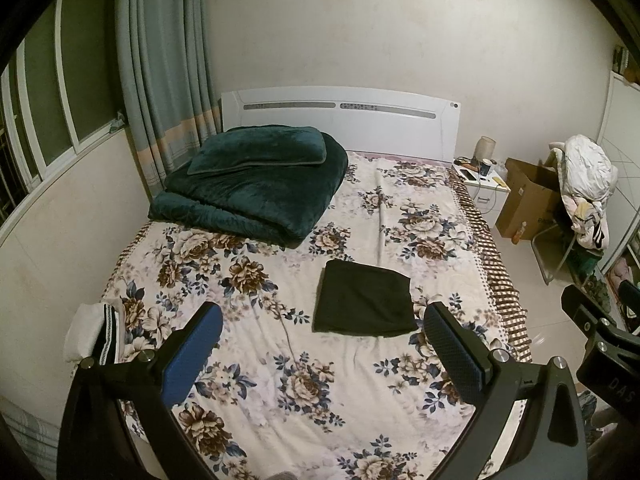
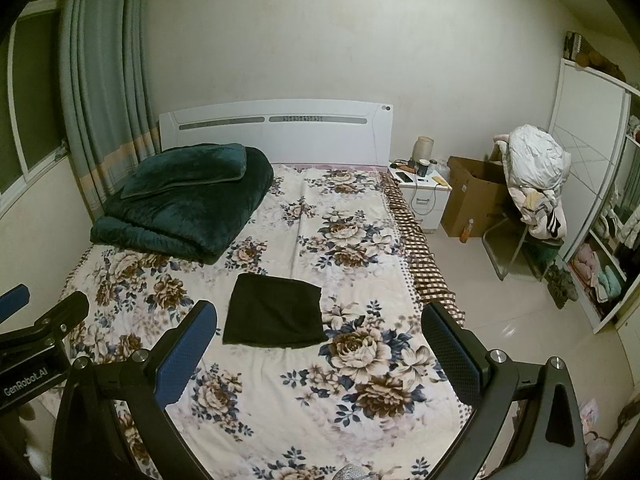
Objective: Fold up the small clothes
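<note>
Both held high above the bed (image 1: pixel 280 360), looking down its length toward the white headboard (image 1: pixel 340 120). Left claw (image 1: pixel 322 336) spread wide, nothing between the blue pad (image 1: pixel 192 356) and the black one; right claw (image 2: pixel 320 338) likewise wide and empty. Black garment (image 1: pixel 364 300) lying flat on the floral sheet, lower centre of the left view, a little left of centre in the right view (image 2: pixel 276 310), already squared into a neat rectangle, so probably one finished fold. Small white piece with a dark striped band (image 1: pixel 96 332) bunched at the bed's edge, lower left of the left view, likely next in line. Green blanket (image 1: pixel 256 184) with its pillow stacked in the upper left, well apart from the folding area, presumably pushed there to keep the middle free. Nightstand (image 2: pixel 424 188), cardboard box (image 2: pixel 476 200) and chair heaped with clothes (image 2: pixel 536 176) at upper right, off the bed. Claws raised and apart, seemingly between garments rather than mid-grasp.
</note>
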A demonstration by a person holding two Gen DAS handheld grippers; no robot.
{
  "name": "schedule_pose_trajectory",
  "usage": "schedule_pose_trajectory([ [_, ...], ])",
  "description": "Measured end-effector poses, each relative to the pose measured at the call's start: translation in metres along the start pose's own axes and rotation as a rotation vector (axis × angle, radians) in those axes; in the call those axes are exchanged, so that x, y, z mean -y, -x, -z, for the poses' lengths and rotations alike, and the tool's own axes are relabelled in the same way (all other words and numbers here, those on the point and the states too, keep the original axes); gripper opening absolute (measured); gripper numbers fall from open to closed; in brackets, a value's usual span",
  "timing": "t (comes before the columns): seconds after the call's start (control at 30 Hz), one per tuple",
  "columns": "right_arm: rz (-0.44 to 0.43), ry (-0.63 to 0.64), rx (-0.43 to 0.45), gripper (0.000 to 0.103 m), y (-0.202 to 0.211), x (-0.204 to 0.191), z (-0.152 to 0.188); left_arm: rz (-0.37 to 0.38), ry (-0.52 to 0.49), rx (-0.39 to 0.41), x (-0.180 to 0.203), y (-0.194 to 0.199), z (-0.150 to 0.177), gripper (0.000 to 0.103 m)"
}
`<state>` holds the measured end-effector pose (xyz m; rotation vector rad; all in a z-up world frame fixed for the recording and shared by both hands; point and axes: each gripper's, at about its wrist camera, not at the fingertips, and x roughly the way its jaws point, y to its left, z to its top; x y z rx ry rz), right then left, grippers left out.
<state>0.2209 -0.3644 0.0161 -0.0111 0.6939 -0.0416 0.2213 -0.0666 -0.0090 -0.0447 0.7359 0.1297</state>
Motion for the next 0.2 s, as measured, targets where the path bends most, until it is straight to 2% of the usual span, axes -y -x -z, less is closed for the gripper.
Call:
schedule_pose_trajectory([
  [0.2,0.004,-0.004,0.001,0.103,0.0017,-0.0015,0.0024,-0.014,0.002,0.013,-0.0039,0.0033,-0.0015,0.103],
])
